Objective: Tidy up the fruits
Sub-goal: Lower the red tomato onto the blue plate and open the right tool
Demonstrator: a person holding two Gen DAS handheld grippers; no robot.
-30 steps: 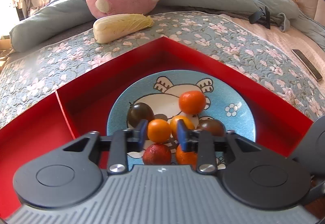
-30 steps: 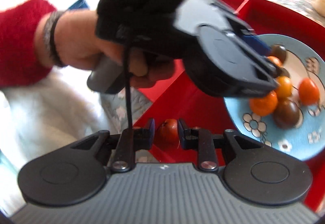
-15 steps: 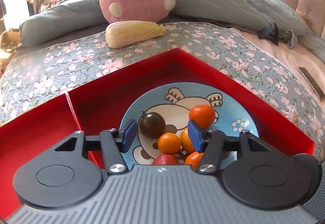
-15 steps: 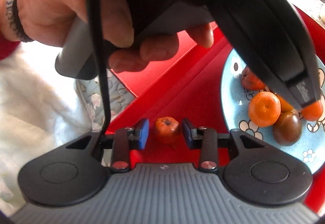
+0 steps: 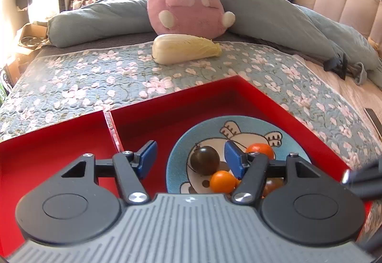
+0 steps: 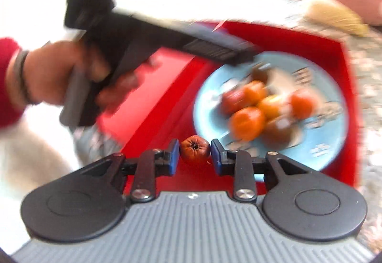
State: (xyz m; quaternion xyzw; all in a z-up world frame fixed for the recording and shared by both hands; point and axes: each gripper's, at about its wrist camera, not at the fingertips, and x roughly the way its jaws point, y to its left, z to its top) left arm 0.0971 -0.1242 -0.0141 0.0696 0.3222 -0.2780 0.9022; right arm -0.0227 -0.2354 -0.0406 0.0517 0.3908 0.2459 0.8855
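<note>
A blue cartoon plate (image 5: 176, 167) lies in the right compartment of a red box (image 5: 179, 100). It holds a dark tomato (image 5: 206, 160), a small orange fruit (image 5: 222, 182) and a tangerine (image 5: 260, 149). My left gripper (image 5: 189, 151) hovers over the plate's near-left edge, its jaws opening with nothing pressed between them. In the blurred right wrist view my right gripper (image 6: 194, 142) is closing, and its pads touch a small red-orange fruit (image 6: 195, 149) over the red floor beside the plate (image 6: 310, 155). A hand (image 6: 55, 77) holds the other tool above.
A pink plush toy (image 5: 191, 0) and a pale cabbage (image 5: 183, 50) lie on the floral quilt (image 5: 83, 77) beyond the box. A grey-blue pillow (image 5: 274, 17) runs along the back. The box's left compartment (image 5: 47, 143) has a thin divider (image 5: 112, 129).
The left jaws widened and let go of the small orange fruit, and the gripper drew back to the left. The right jaws opened around the red-orange fruit, then narrowed; its view swung toward the plate.
</note>
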